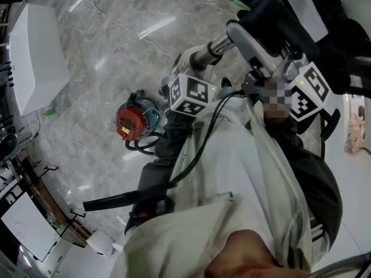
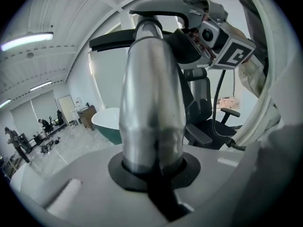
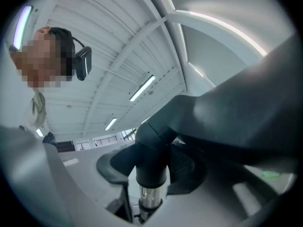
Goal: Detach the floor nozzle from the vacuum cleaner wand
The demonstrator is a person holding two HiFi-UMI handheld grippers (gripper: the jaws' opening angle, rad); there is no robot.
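Head view, foreground: a pale shirt [image 1: 232, 225] fills the lower frame, crossed by a black cable [image 1: 204, 135]. Above the shirt, both grippers are raised over the grey floor [image 1: 104, 45] and share one load. The silver wand [image 1: 211, 50] runs up and to the right into the grey nozzle [image 1: 255, 28].

Left gripper view: the left gripper [image 2: 154, 174] has its jaws nearly together and clamped on the wand. The tube rises from between the dark pads, straight away from the camera, to the nozzle at the top of the frame. A black chair [image 2: 208, 122] stands behind the wand, to its right.

Right gripper view: the right gripper [image 3: 151, 174] has its jaws at a middling width and closed on the nozzle's dark neck, one pad on each side. Below the neck, the silver end of the wand enters the socket, so the two parts are joined (no gap shows at the collar). The body of the nozzle spreads to the upper right, large and out of focus. Ceiling lights lie beyond it.

Head view, background: a red canister [image 1: 130, 120] sits on the floor with hose looped round it. It lies left of the left gripper and well apart from the nozzle. The nozzle itself is off the floor, at the upper right, between the two marker cubes.
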